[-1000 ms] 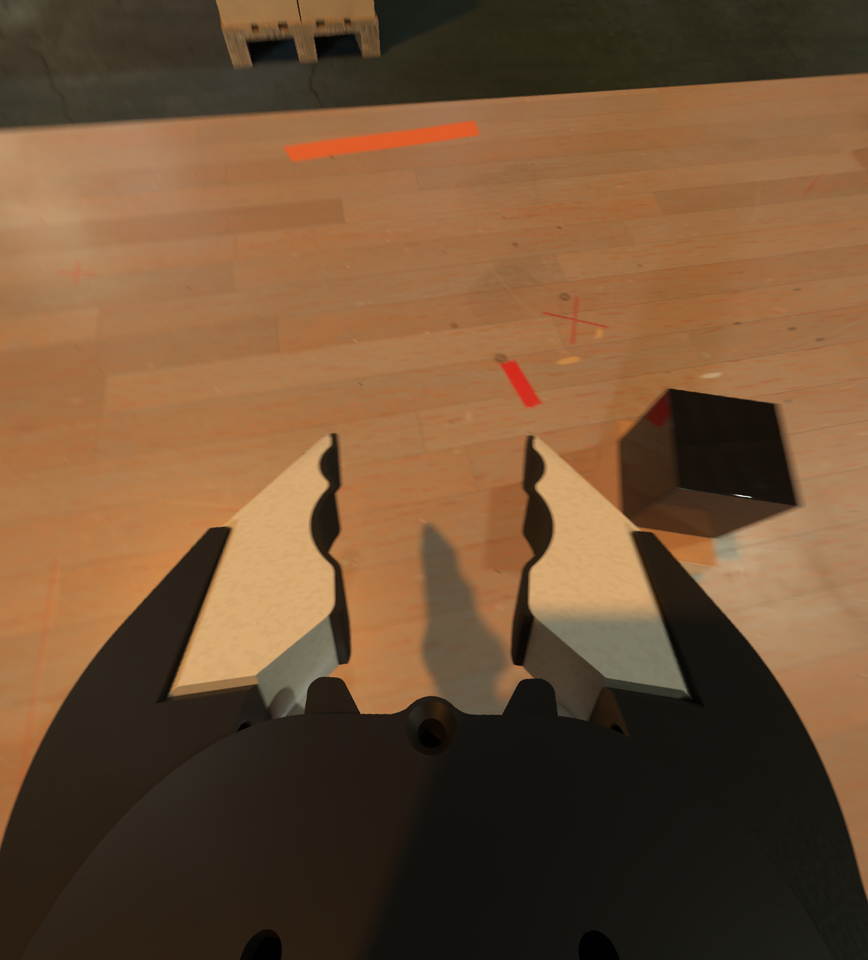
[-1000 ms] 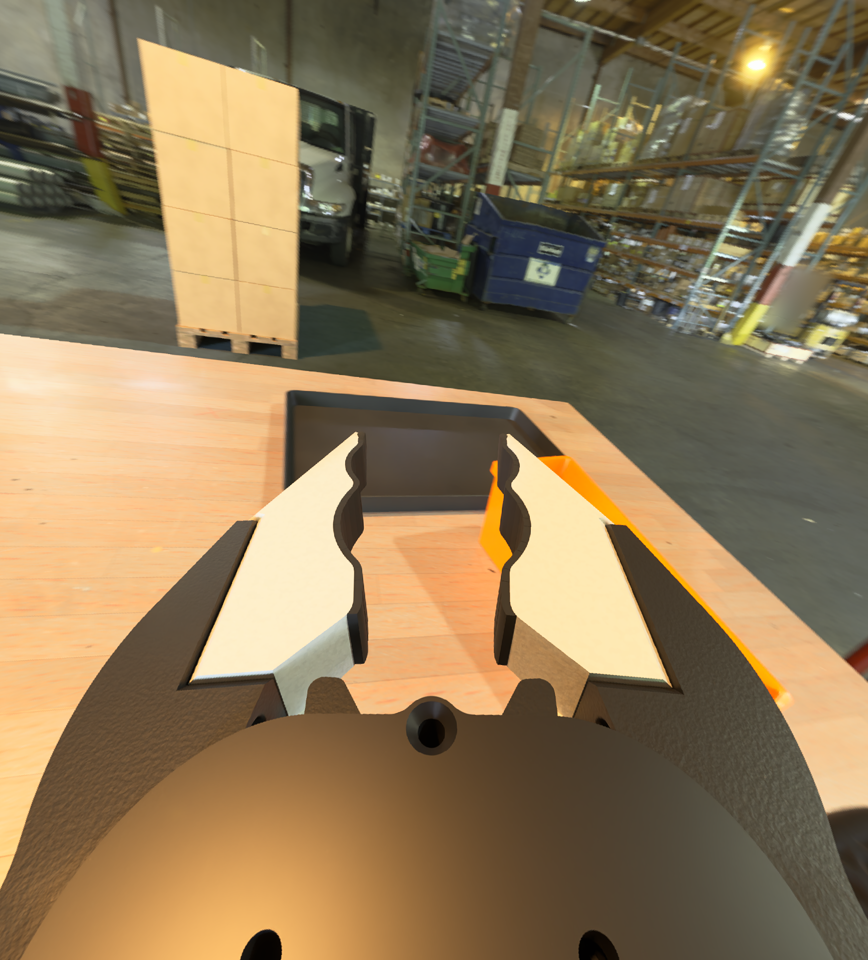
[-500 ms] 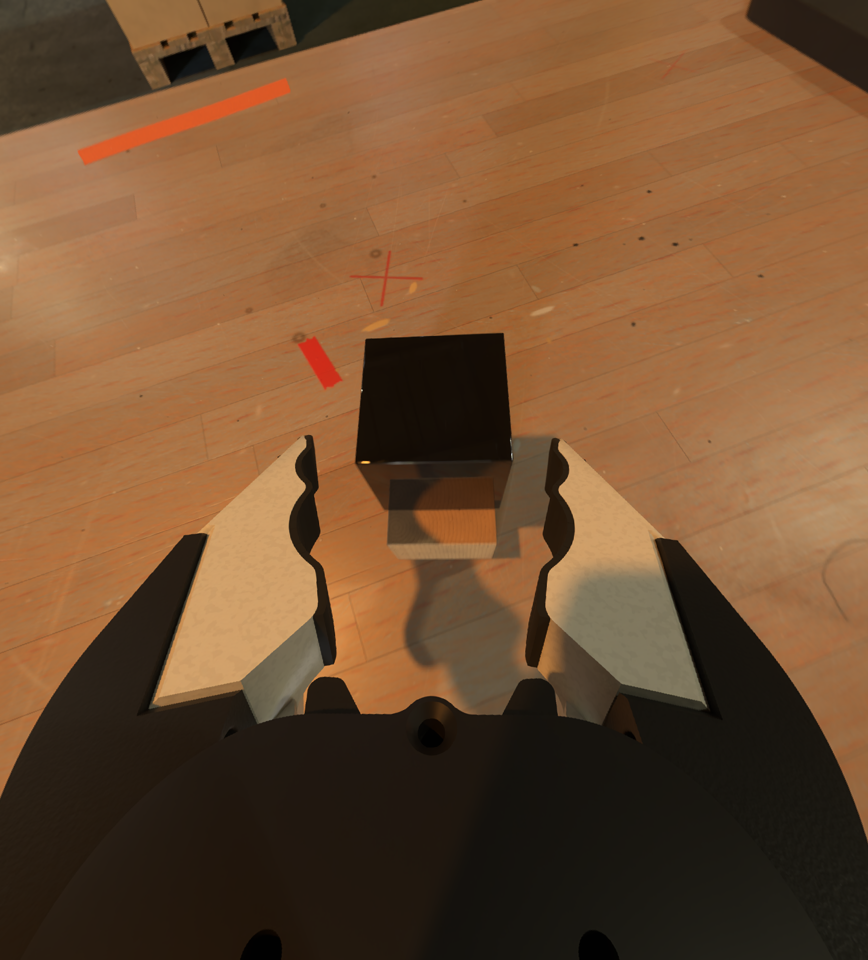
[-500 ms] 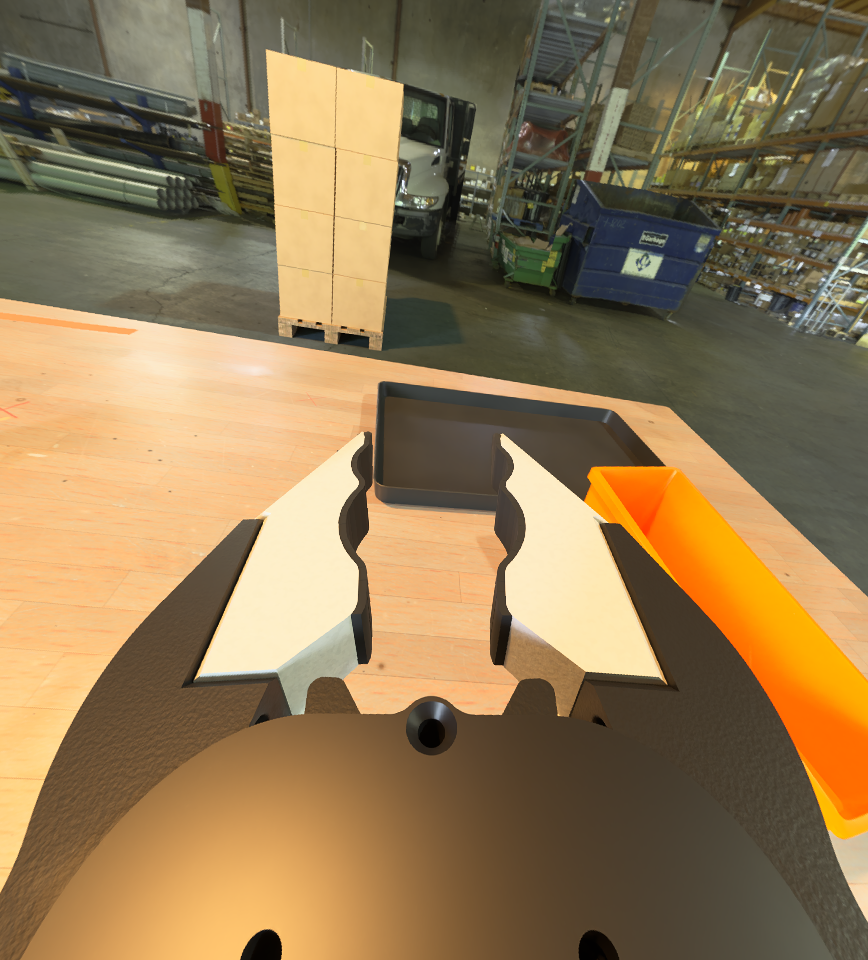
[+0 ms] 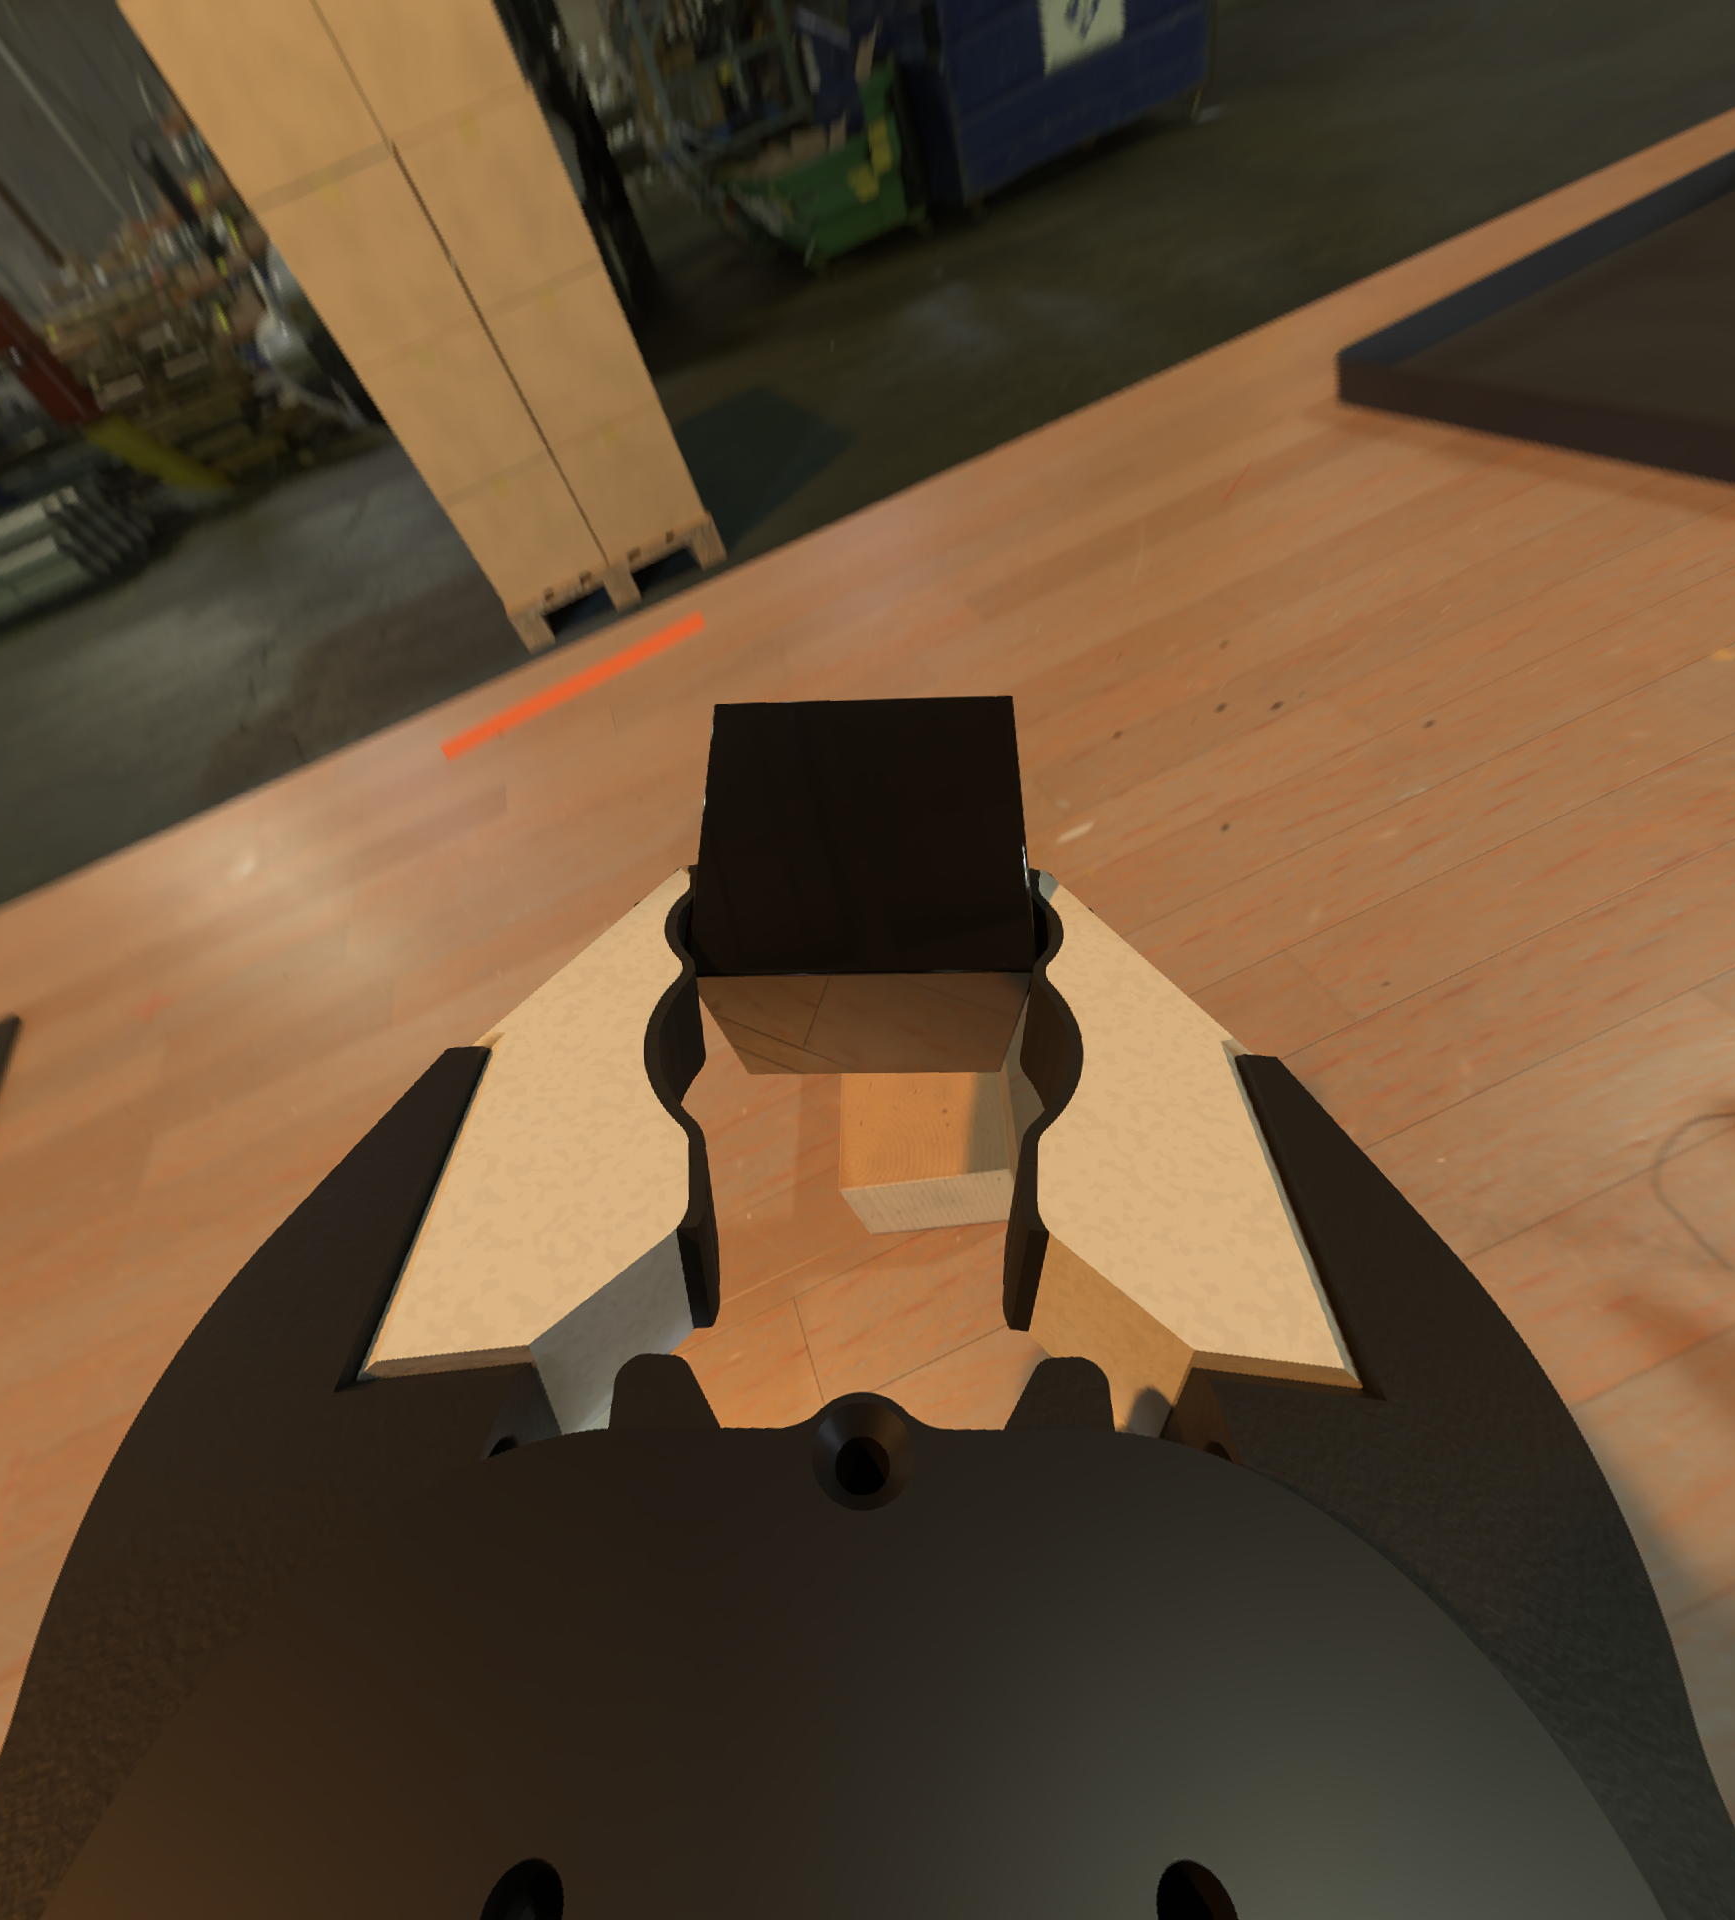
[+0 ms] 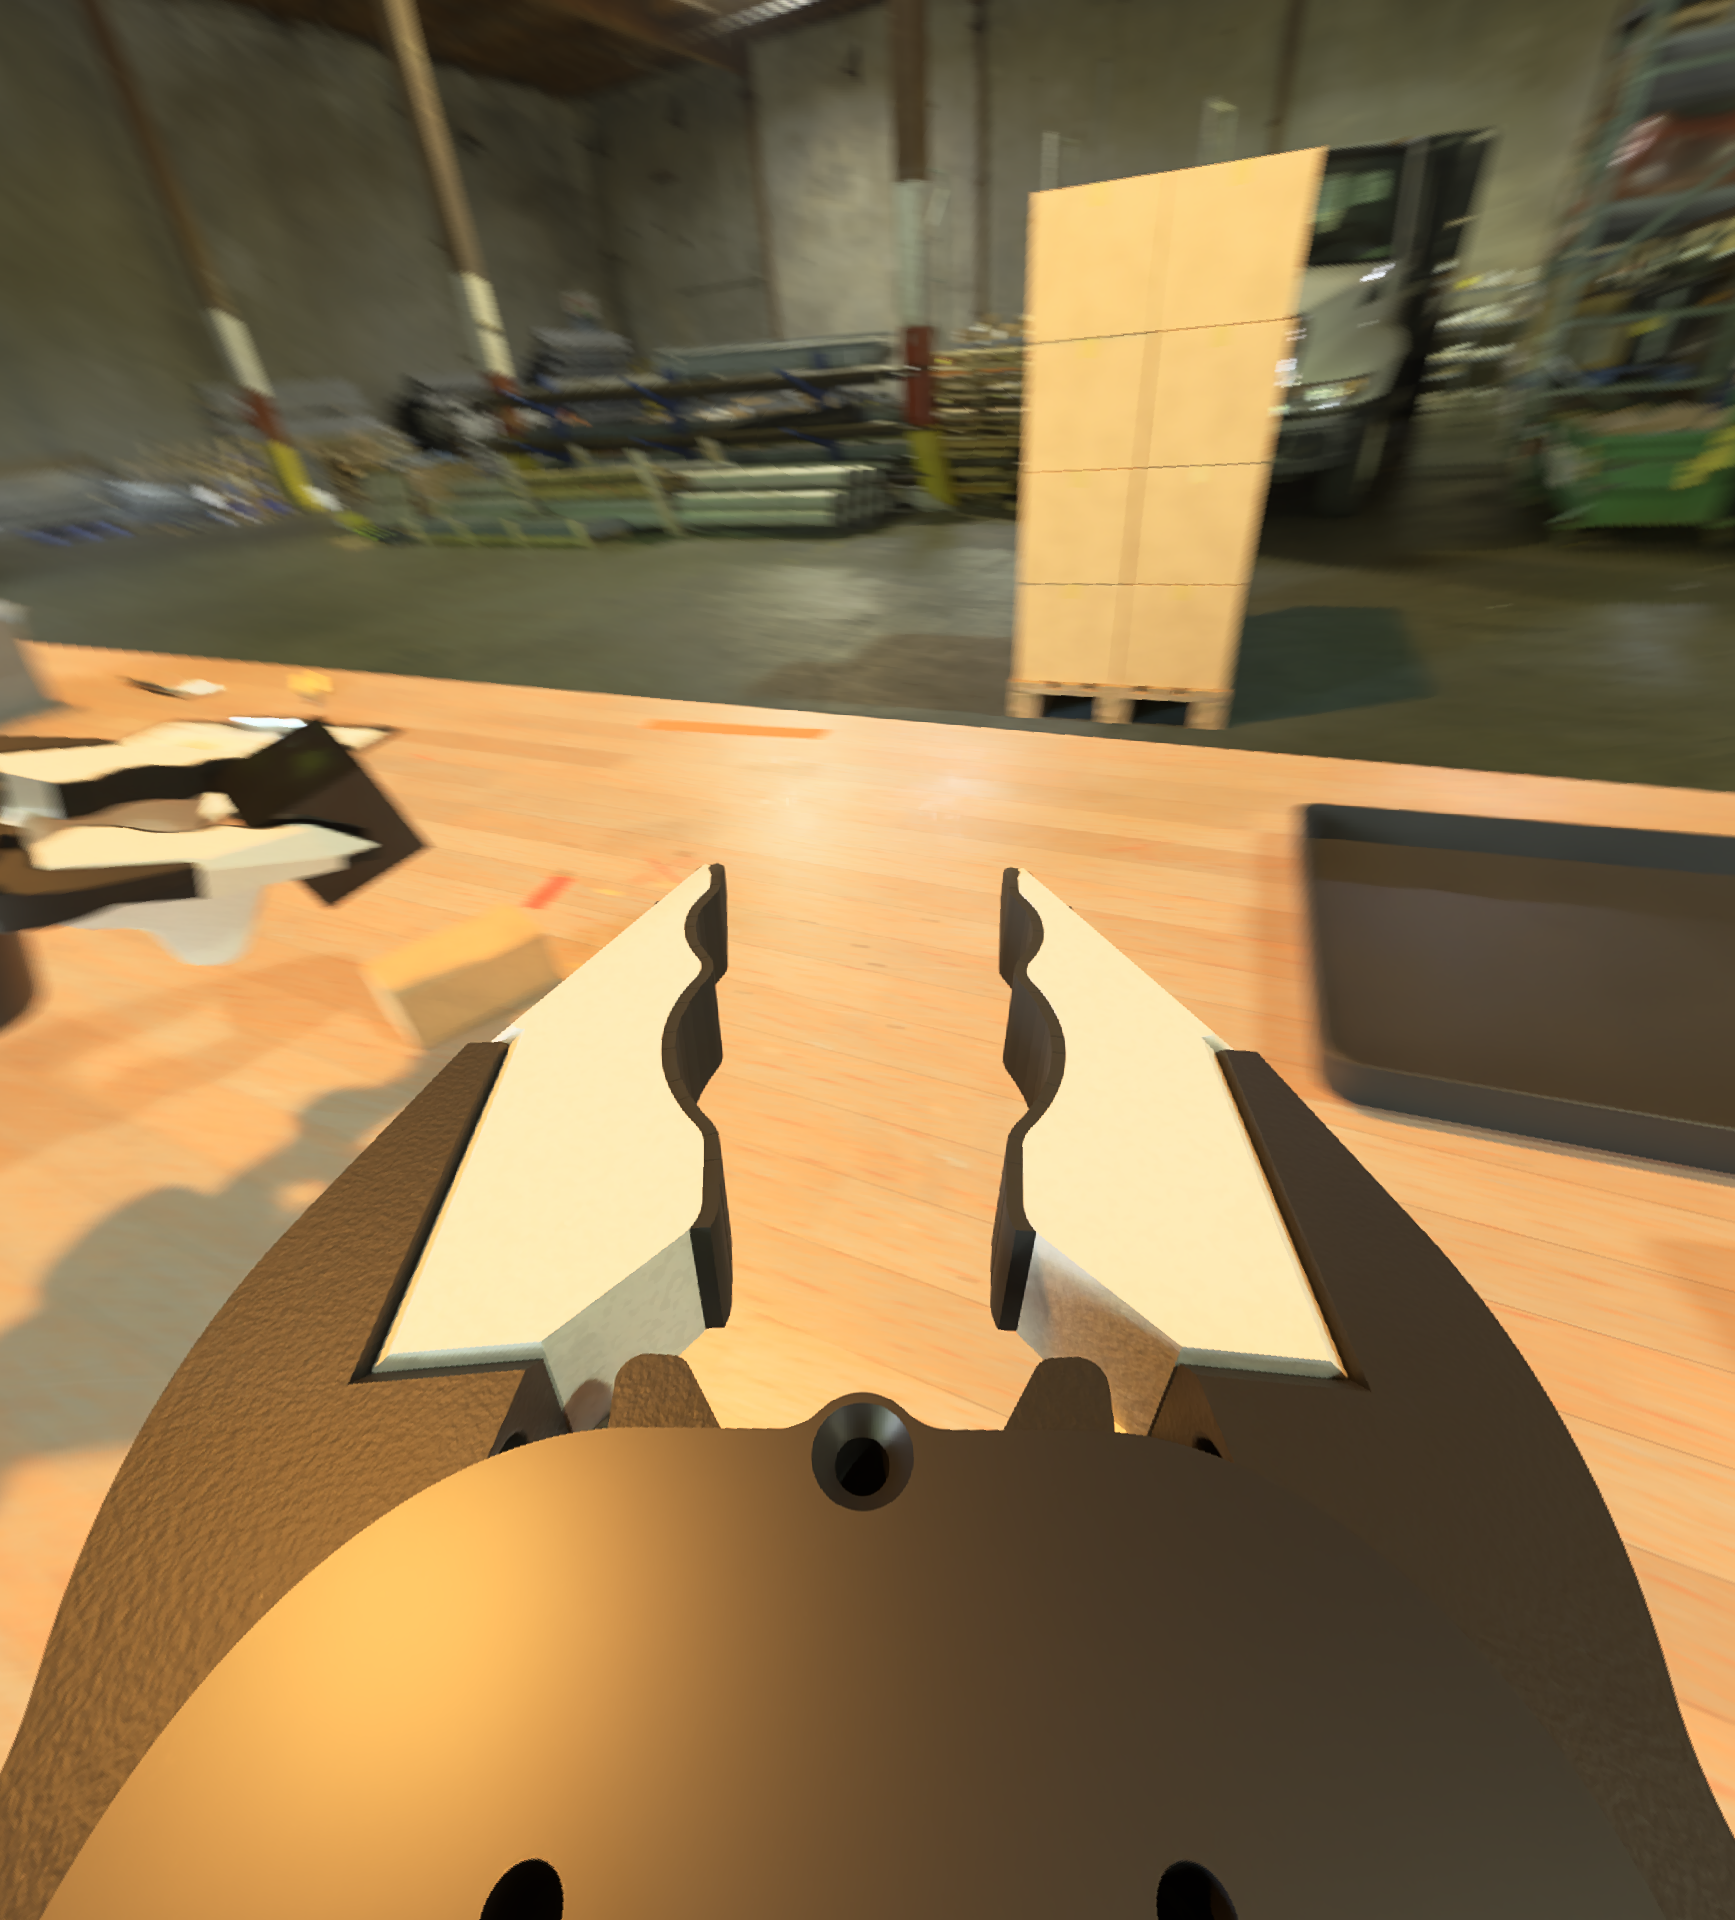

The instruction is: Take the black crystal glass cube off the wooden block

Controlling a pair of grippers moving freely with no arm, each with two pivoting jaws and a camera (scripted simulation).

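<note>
Right gripper [image 6: 861, 883]: fingers apart, nothing between them, above the bare desk [image 6: 863, 1039].
Left gripper [image 6: 219, 821]: near the left edge of the desk, lifted, fingers closed on a black cube [image 6: 323, 800].
Wooden block [image 6: 463, 982]: lies on the desk below the cube, not touching it.
Black tray [image 6: 1569, 987]: at the right edge.
Orange strip [image 6: 738, 729]: at the far edge.

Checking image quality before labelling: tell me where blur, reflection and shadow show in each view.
Left wrist view: warehouse background smeared; the black cube mirrors the tabletop on its near face. Right wrist view: blur smears the left gripper and wooden block, with soft shadows on the table beside them.
</note>
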